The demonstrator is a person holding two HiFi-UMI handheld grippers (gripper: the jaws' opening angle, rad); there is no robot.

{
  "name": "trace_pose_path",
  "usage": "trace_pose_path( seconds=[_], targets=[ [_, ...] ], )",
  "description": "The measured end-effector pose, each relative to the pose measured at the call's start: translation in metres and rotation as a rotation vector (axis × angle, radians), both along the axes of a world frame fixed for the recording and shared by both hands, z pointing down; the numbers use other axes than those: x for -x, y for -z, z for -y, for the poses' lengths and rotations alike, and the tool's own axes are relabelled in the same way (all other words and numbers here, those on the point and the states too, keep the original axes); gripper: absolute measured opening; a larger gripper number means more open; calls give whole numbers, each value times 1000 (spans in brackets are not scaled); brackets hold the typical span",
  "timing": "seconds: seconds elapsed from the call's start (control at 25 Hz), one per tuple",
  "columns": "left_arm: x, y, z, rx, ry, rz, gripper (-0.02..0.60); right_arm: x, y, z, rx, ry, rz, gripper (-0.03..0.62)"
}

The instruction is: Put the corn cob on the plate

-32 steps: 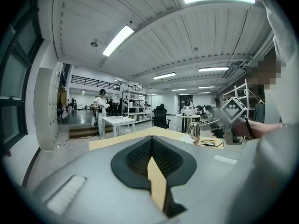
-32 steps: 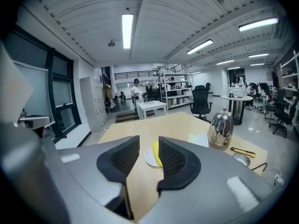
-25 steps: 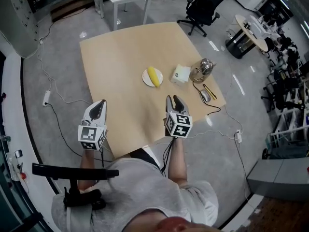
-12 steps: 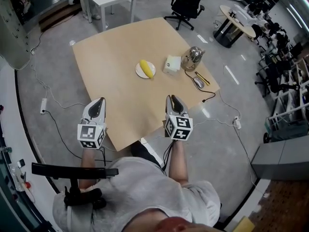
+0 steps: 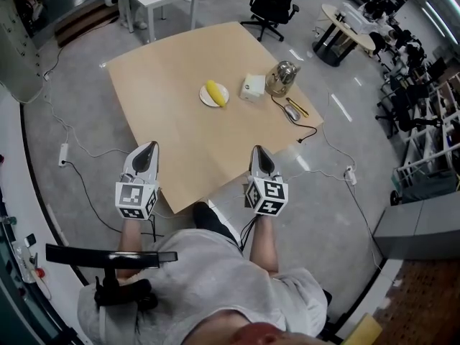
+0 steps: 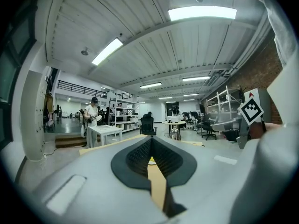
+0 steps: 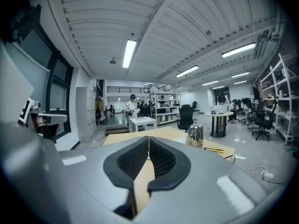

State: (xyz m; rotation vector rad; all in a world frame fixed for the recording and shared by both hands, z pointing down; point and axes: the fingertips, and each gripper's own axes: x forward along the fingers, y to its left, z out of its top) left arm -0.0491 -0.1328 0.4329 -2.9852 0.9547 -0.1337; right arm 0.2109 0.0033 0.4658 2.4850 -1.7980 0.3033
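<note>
Now, head view: corn (image 5: 215, 92) lies on the plate (image 5: 205, 100) mid-table (image 5: 172, 63), well apart from both grippers. Since a second ago, the left gripper (image 5: 149, 146) and right gripper (image 5: 259, 150) have drawn back toward the near edge. Left gripper view: jaws together, nothing between them. Right gripper view: jaws have just closed on nothing, with the kettle (image 7: 195, 134) beyond. Judgement: placement looks done and the hands are retiring.

Grey shirt (image 5: 208, 279); left claw (image 5: 149, 144) and right claw (image 5: 257, 149) pale grey, black-lined.
</note>
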Motion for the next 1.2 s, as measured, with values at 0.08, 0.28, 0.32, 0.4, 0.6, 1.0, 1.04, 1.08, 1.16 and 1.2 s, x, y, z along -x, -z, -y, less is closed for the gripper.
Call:
trace_pose_path(
  seconds=[0.08,0.28,0.32,0.4,0.6,1.0,1.04,1.08,1.16,1.2],
  targets=[
    [-1,-2,0,0,-5,-1,20,3,0,-4,-5,-7,-19,8],
    [-4,0,-4,-6,-27,-1,20,15,3,-13,-27,-7,-28,7],
    [-4,2,-4,-7,-31,-1,20,18,4,-15,-31,-8,-28,6],
    [-3,4,-4,-11,-35,-1,20,20,5,-17,-34,-9,-27,7],
    [-9,5,-3,-16,-33,-2,20,14,3,-17,-38,-7,-22,6],
    [-13,5,-2,-10,-33,0,20,14,3,-13,-43,9,-3,6],
    [-13,6,-1,-10,-32,-1,20,14,4,-13,-47,11,1,6],
    [-13,6,-2,-10,-31,-2,20,14,4,-13,-52,12,4,6],
    [-11,5,-3,-9,-31,-1,20,16,5,-14,-57,15,10,6],
    [-11,5,-3,-9,-31,0,20,16,5,-15,-57,15,11,6]
  ],
)
